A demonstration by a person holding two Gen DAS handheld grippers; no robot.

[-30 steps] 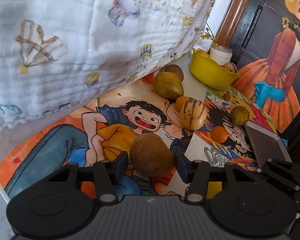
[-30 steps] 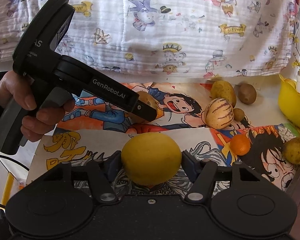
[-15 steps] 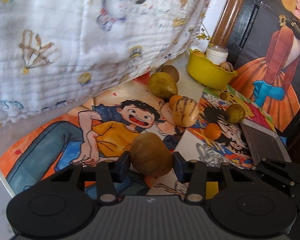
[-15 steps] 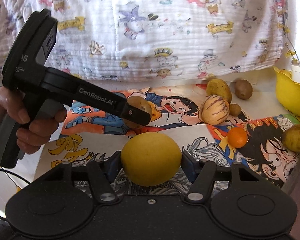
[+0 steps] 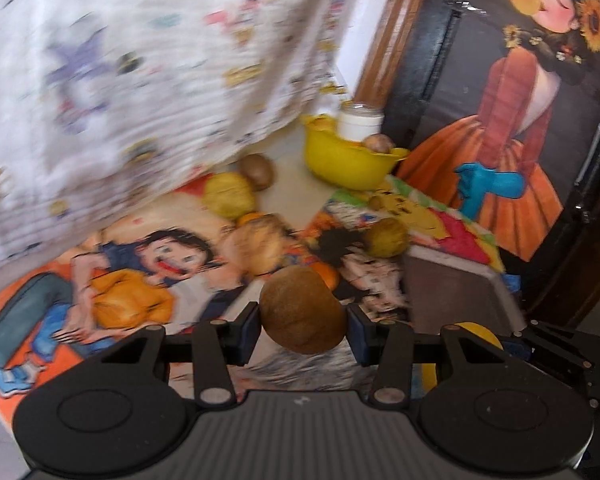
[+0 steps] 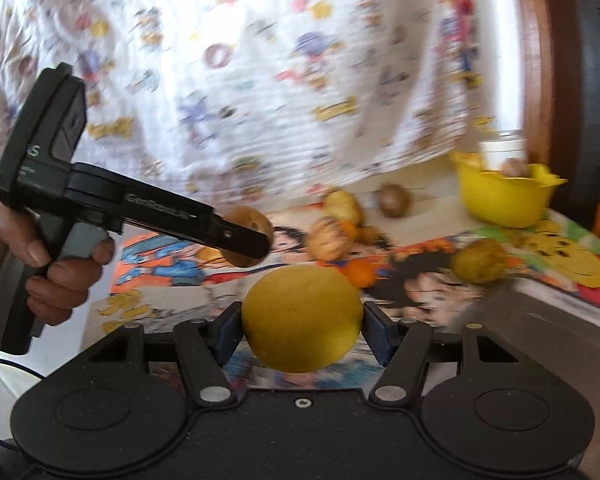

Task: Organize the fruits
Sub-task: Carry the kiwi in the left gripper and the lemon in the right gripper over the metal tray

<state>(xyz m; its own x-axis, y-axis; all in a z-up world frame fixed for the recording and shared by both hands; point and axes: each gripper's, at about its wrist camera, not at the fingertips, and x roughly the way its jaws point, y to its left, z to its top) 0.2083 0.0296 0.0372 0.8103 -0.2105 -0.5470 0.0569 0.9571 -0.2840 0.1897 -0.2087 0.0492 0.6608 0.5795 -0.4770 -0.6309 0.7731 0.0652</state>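
My left gripper (image 5: 302,326) is shut on a brown round fruit (image 5: 302,310) and holds it above the cartoon mat; it also shows in the right wrist view (image 6: 246,242). My right gripper (image 6: 300,326) is shut on a yellow lemon-like fruit (image 6: 302,318), also held off the mat. A yellow bowl (image 5: 348,164) with a fruit in it stands at the far right (image 6: 504,200). Loose fruits lie on the mat: a striped melon (image 5: 260,248), a yellow pear (image 5: 230,196), a brown kiwi (image 5: 258,170), a small orange (image 6: 358,272) and a greenish fruit (image 5: 388,236).
A grey tray (image 5: 452,296) lies on the mat at the right, its corner also in the right wrist view (image 6: 540,320). A white patterned cloth (image 5: 140,80) hangs along the back. A white jar (image 5: 360,122) stands behind the bowl. A dark painted panel (image 5: 520,120) closes the right side.
Both grippers have lifted and swung right toward the yellow bowl, each still holding its fruit. The views are blurred with motion.
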